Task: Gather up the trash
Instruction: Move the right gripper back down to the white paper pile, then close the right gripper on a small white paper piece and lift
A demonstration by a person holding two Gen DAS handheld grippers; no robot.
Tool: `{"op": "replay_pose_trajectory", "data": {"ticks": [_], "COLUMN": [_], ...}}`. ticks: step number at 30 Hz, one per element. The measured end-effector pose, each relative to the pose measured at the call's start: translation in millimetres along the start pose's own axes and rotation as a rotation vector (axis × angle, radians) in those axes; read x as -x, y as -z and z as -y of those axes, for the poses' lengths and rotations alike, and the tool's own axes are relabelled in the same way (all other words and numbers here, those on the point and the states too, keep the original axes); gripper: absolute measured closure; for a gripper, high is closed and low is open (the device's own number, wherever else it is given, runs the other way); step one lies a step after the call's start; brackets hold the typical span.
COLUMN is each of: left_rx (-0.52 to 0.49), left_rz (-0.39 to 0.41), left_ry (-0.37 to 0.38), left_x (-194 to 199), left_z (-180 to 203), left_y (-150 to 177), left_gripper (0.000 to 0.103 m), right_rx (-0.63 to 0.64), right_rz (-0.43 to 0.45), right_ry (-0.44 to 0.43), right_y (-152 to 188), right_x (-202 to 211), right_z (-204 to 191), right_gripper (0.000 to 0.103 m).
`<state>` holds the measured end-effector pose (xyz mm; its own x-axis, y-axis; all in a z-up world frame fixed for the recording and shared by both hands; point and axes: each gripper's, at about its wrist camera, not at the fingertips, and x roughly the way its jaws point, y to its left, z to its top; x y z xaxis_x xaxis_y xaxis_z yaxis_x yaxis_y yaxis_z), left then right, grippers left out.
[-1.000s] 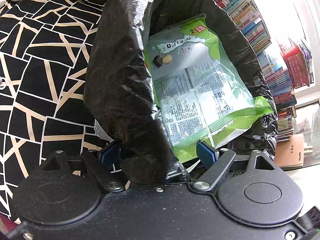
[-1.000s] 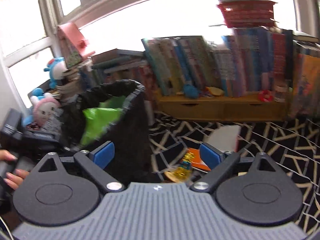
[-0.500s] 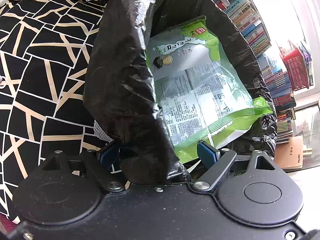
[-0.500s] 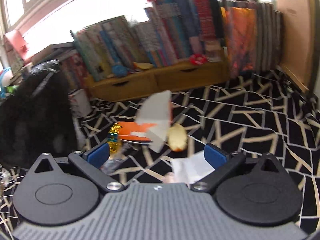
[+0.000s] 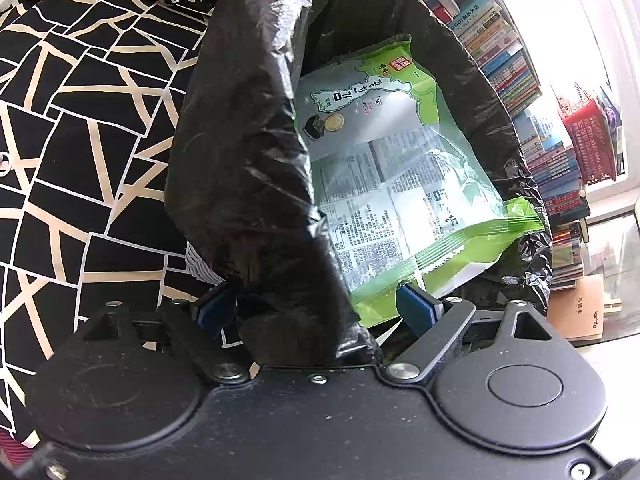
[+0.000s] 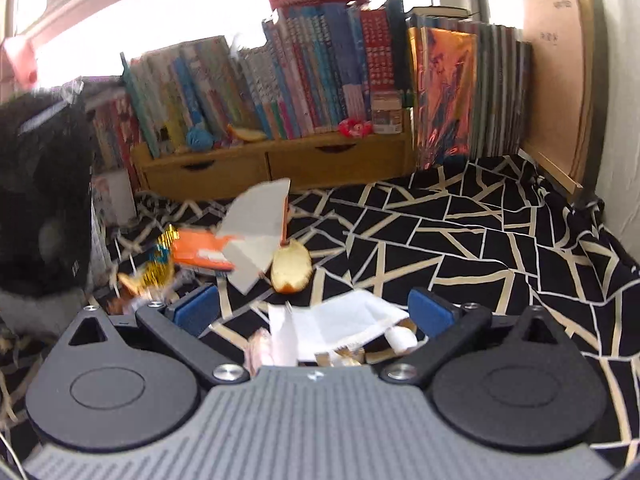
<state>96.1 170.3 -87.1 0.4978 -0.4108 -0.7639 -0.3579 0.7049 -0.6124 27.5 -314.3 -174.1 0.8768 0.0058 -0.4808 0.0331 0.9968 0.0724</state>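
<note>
Largest change: the right wrist view has swung off the black plastic trash bag [image 6: 38, 200] and down onto the black bedspread with cream crackle lines [image 6: 460, 240]. A second ago the bag filled the left middle of that view; now only its flank shows at the left edge.

Litter cluster now in front of the right gripper [image 6: 312, 308], near the bedspread's far edge by the low wooden drawer unit [image 6: 276, 164]:
- grey-white torn cardboard sheet [image 6: 256, 232], partly propped up
- flat orange packet [image 6: 200, 252] under it
- white crumpled paper [image 6: 344, 324], lying between the jaws, untouched
- gold foil wrapper [image 6: 160, 256], blurred
- yellow-orange fruit peel [image 6: 291, 271], just right of the cardboard

Right jaws: spread to their widest, having just been opening; nothing pinched.

Left gripper [image 5: 316, 308]: unmoved across the second. Jaws have just been opening slightly, wide either side of a bunched fold of the bag's rim; whether the blue pads [image 5: 416, 304] press it, cannot tell. Bag mouth gapes; a green and white snack wrapper [image 5: 400, 184] lies inside.

Reading: one piece bagged, next pickup likely the white paper.
</note>
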Motion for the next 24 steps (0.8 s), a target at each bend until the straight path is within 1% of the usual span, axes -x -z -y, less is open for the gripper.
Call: {"op": "replay_pose_trajectory", "data": {"ticks": [3, 8, 11, 14, 17, 18, 19, 22, 24], "left_rx": [0.000, 0.001, 0.001, 0.000, 0.002, 0.002, 0.001, 0.000, 0.001], "left_rz": [0.000, 0.001, 0.001, 0.001, 0.002, 0.002, 0.002, 0.001, 0.001], "left_ry": [0.000, 0.000, 0.001, 0.001, 0.002, 0.002, 0.002, 0.002, 0.002], "left_x": [-0.2, -0.1, 0.1, 0.0, -0.2, -0.1, -0.4, -0.3, -0.4], "left_z": [0.2, 0.0, -0.3, 0.0, 0.3, 0.1, 0.7, 0.4, 0.2], "left_y": [-0.1, 0.0, 0.0, -0.1, -0.3, -0.2, -0.6, -0.4, -0.4], "left_gripper": [0.017, 0.017, 0.017, 0.017, 0.017, 0.016, 0.016, 0.016, 0.016], "right_rx": [0.013, 0.045, 0.073, 0.098, 0.116, 0.121, 0.125, 0.141, 0.165], "right_rz": [-0.021, -0.088, -0.100, -0.104, -0.098, -0.092, -0.084, -0.059, -0.044], "right_ry": [0.002, 0.027, 0.030, 0.018, -0.002, -0.005, -0.009, -0.012, -0.016], "right_y": [4.6, 12.3, 18.1, 23.4, 29.8, 31.6, 33.1, 34.5, 33.5], "right_x": [-2.2, -8.4, -8.9, -6.2, -0.5, 2.1, 4.7, 10.1, 10.8], "right_z": [3.2, 4.0, 2.5, 0.8, -0.4, -1.0, -2.0, -6.4, -11.2], "right_gripper": [0.000, 0.000, 0.000, 0.005, 0.018, 0.027, 0.041, 0.063, 0.072]}}
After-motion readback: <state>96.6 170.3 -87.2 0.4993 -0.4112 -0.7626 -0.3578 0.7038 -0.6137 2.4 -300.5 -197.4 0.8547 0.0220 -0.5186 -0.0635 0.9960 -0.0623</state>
